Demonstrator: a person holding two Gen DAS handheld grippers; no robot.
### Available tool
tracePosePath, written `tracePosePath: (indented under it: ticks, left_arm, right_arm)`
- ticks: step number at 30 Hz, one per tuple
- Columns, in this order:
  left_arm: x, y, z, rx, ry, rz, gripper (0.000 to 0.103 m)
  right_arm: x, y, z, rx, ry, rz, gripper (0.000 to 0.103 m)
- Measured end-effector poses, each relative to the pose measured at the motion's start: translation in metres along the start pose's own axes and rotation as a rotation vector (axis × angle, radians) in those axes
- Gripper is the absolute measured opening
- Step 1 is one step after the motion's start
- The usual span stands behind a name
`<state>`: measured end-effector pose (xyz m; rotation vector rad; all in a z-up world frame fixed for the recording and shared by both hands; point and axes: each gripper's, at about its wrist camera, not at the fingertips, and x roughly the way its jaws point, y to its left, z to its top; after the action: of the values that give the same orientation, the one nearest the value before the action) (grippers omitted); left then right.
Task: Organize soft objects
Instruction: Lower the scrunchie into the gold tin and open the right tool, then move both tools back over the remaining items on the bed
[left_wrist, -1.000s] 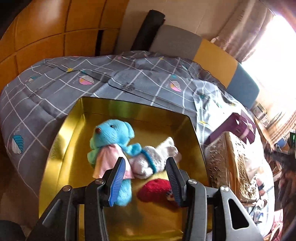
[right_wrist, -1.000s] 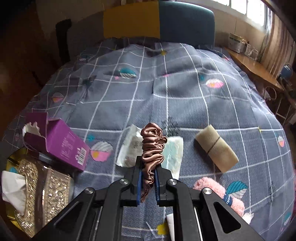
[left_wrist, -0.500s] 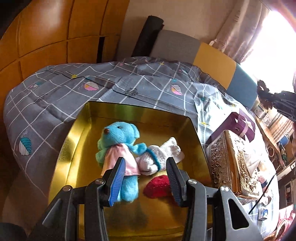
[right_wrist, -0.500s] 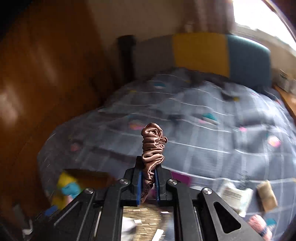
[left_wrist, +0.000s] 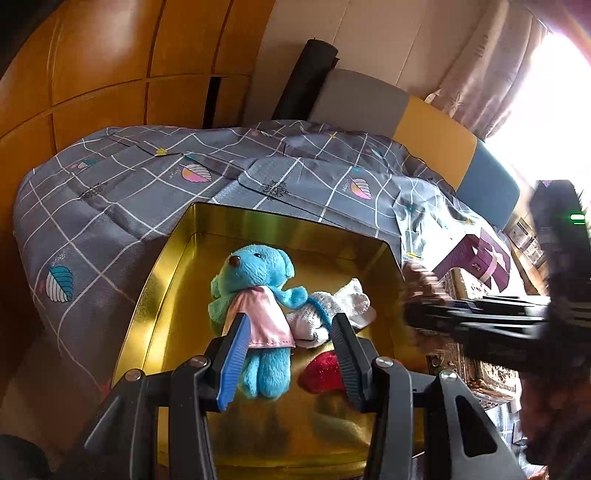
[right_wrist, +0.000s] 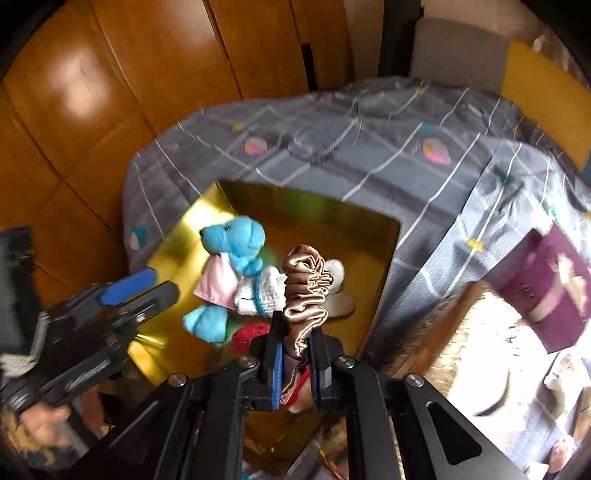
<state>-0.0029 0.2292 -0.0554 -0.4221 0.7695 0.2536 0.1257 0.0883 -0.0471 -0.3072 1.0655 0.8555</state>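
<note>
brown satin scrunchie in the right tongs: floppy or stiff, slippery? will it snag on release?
Likely floppy: the scrunchie bunches in soft folds above the right tongs and a loose end hangs below. Probably slippery, given its shiny satin surface. Looks light, so it may cling to a pad rather than drop cleanly into the gold tray; the jaws have just been opening around it.

A gold tray (left_wrist: 173, 266) lies on the grey checked bedspread (left_wrist: 110, 206). In the tray a blue teddy bear (left_wrist: 255, 284) lies beside a white sock (left_wrist: 332, 306) and a red plush piece (left_wrist: 321, 373). The left gripper (left_wrist: 288, 354) hangs open above the tray; the right gripper (left_wrist: 417, 314) reaches in over its right rim.
</note>
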Motion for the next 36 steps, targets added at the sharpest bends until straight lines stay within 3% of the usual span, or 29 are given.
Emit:
tracePosePath:
  ticks: [4,6,7,14,21,27,36]
  left_arm:
    - [-0.002,-0.002,-0.002,0.013,-0.002,-0.002,0.046]
    - [-0.002,-0.004,-0.003,0.023,-0.004,0.0,0.046]
    - [-0.002,-0.005,-0.004,0.026,-0.005,0.0,0.046]
    - [-0.008,-0.012,-0.005,0.045,-0.017,-0.001,0.046]
    - [-0.02,-0.028,-0.006,0.117,-0.053,-0.001,0.046]
    - [-0.027,-0.049,-0.013,0.186,-0.062,-0.022,0.046]
    - [-0.038,-0.082,-0.021,0.277,-0.072,-0.088,0.046]
  right_arm:
    - [0.024,-0.003,0.0,0.034,0.015,-0.031,0.035]
    - [0.023,-0.005,-0.001,0.042,-0.001,-0.039,0.06]
    - [0.021,-0.006,-0.002,0.046,-0.014,-0.042,0.065]
    - [0.003,-0.004,-0.006,0.036,-0.092,-0.079,0.065]
    - [-0.042,0.001,-0.026,0.028,-0.253,-0.161,0.073]
    - [-0.081,-0.01,-0.053,0.067,-0.362,-0.218,0.076]
    - [-0.125,-0.049,-0.114,0.219,-0.437,-0.315,0.08]
